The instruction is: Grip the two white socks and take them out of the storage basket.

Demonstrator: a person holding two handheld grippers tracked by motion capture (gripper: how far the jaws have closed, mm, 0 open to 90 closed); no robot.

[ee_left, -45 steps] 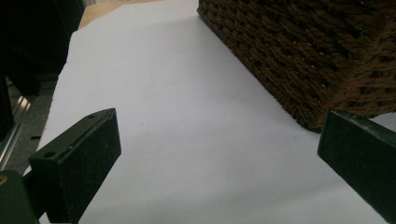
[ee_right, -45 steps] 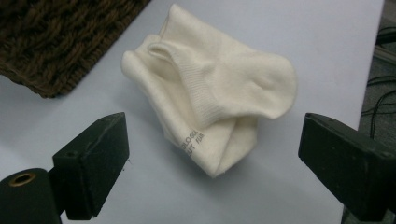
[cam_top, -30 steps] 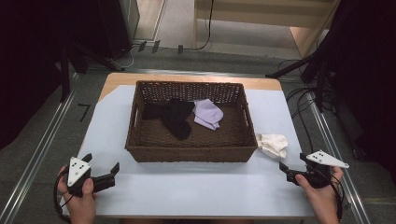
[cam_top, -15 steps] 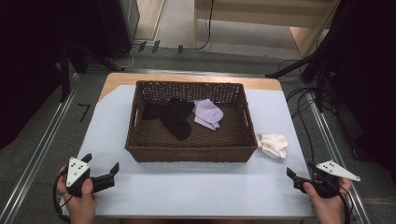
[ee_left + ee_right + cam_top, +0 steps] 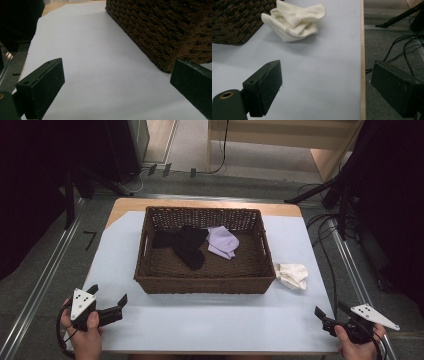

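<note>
High view: I saw the white sock lying on the table just right of the basket; my right gripper, jaws released and empty, was nearer to it than my left gripper, also released. Right gripper view: the sock lay ahead-left, bunched, long axis crosswise, touching the basket corner.

My right gripper: hovering with jaws gaping.
White sock: lying ahead, beside the basket.
</note>
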